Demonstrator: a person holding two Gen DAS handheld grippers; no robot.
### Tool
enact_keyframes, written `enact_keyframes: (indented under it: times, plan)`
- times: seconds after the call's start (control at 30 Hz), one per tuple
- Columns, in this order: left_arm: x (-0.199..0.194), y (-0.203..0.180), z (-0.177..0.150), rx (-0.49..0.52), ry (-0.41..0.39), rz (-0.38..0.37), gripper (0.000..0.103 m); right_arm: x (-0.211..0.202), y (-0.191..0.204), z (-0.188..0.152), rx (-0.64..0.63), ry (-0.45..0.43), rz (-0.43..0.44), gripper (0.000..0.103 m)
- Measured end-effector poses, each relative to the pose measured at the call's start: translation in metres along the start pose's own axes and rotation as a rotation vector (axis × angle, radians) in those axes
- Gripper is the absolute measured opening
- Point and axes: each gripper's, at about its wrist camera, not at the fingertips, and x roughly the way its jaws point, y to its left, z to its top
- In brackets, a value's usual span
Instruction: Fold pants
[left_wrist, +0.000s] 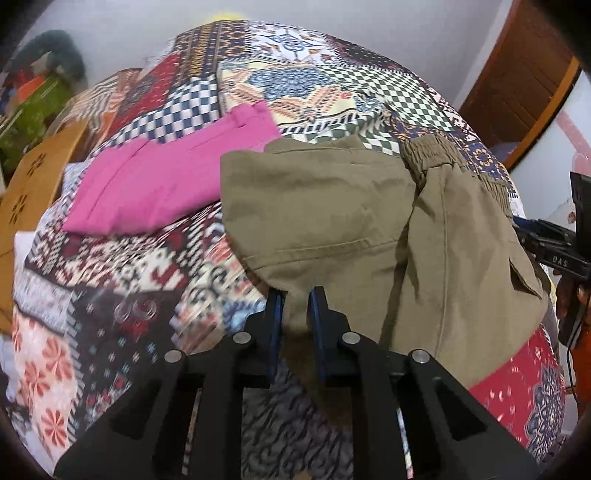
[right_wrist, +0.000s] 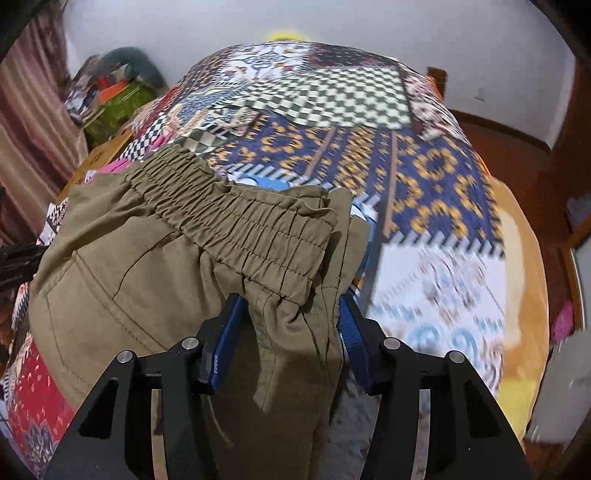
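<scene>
Fold partly made: left tongs (left_wrist: 297, 308) nearly closed on the pants (left_wrist: 332, 221) hem; right tongs (right_wrist: 291, 332) half-open, pinching the bunched waistband (right_wrist: 236, 225). Flattening on the bed (right_wrist: 424, 177) remains.

Bed (right_wrist: 436, 177) under busy patchwork cover, fills most of both views. Plain pale wall (right_wrist: 369, 26) behind. Brown wooden door (left_wrist: 524, 74) at right, striped curtain (right_wrist: 26, 122) at left, cluttered pile (right_wrist: 110, 99) in far corner. Light even, soft.
</scene>
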Motion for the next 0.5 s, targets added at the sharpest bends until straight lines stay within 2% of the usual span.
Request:
enact_keyframes:
  times: [0.1,0.2,0.37,0.43,0.5]
  plan:
    - [-0.012,0.007,-0.002,0.009,-0.013,0.077,0.017,-0.005,0.002,0.003,-0.004,0.003,-0.031,0.049]
    - [-0.024,0.021,0.000,-0.008,-0.023,0.123,0.017,-0.018,-0.002,0.003,0.027,-0.022,-0.026,0.049]
    - [-0.048,0.017,0.005,0.013,-0.080,0.118,0.017,-0.037,0.002,0.005,0.038,-0.053,-0.033,0.052]
    - [-0.056,0.006,0.006,0.029,-0.099,0.096,0.022,-0.045,0.005,0.004,0.040,-0.066,-0.035,0.053]
    - [-0.060,-0.008,0.006,0.052,-0.114,0.076,0.040,-0.050,0.010,0.003,0.039,-0.075,-0.048,0.053]
